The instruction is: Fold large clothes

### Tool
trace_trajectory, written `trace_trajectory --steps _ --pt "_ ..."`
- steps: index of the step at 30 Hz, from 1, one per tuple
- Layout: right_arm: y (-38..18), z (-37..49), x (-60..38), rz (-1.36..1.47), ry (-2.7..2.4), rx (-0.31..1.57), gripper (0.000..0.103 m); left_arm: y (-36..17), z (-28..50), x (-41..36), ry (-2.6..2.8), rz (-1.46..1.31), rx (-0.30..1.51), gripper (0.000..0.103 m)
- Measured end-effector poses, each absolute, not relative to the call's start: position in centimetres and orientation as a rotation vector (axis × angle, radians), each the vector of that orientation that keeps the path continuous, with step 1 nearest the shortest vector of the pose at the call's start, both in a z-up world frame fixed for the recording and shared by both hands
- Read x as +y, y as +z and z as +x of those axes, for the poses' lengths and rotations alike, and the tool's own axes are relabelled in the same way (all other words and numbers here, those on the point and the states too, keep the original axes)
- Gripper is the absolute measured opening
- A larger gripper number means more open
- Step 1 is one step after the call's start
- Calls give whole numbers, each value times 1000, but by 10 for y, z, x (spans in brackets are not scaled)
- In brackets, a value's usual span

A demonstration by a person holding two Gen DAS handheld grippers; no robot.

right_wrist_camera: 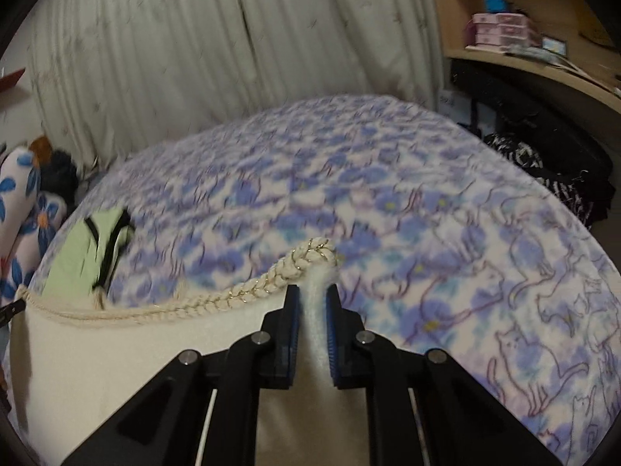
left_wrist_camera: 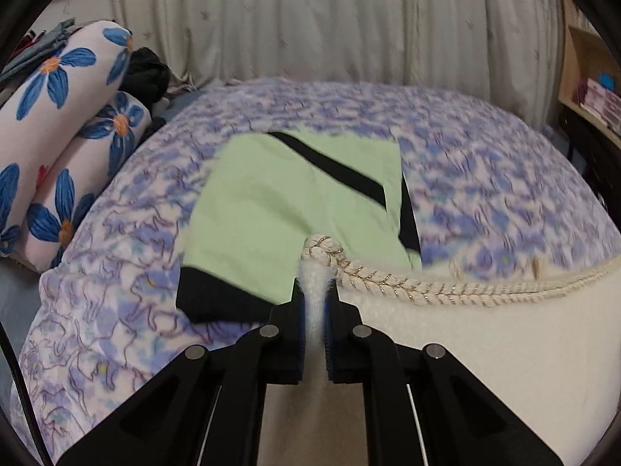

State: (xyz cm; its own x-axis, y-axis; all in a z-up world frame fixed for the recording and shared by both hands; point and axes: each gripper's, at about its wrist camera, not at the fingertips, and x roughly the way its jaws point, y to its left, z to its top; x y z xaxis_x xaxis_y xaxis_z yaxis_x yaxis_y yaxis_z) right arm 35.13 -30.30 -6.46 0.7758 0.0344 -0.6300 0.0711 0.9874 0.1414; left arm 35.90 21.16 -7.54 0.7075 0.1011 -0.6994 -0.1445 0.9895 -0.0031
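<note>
A cream fleecy garment with a braided cream-and-gold trim lies at the near edge of the bed. My left gripper is shut on its left corner, and the white fabric bunches between the blue pads. In the right wrist view the same garment stretches leftward, its braid running along the top edge. My right gripper is shut on the right corner, pinching the fleece. A folded light-green garment with black stripes lies flat on the bed beyond the left gripper, also seen small at the left.
The bed carries a blue-and-lilac flowered blanket. Rolled pillows with blue flowers and a dark bundle sit at the left. Pale curtains hang behind. A wooden shelf with boxes and dark clothes stand at the right.
</note>
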Motion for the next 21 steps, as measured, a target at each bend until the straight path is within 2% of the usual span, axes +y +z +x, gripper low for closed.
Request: trace_trajectory --steps 4,6,9,14,17,19,21 --pt "-93 382 -302 163 -74 758 11 -103 384 212 175 -75 829 5" --pt "-109 392 -302 122 -136 794 4 -128 396 213 204 -76 873 5" --pt "-141 408 -318 196 -140 886 4 -163 404 216 210 -101 912 6" --pt "-148 406 -325 235 -111 882 5 -178 402 219 190 -127 885 10" --pt "-153 407 -330 282 -92 909 9 -180 401 229 203 -184 890 31" --pt "-151 406 -332 308 -85 920 13 -178 398 235 229 -213 897 50" --pt "-145 403 -330 305 -90 920 14 -173 394 239 245 -223 902 54"
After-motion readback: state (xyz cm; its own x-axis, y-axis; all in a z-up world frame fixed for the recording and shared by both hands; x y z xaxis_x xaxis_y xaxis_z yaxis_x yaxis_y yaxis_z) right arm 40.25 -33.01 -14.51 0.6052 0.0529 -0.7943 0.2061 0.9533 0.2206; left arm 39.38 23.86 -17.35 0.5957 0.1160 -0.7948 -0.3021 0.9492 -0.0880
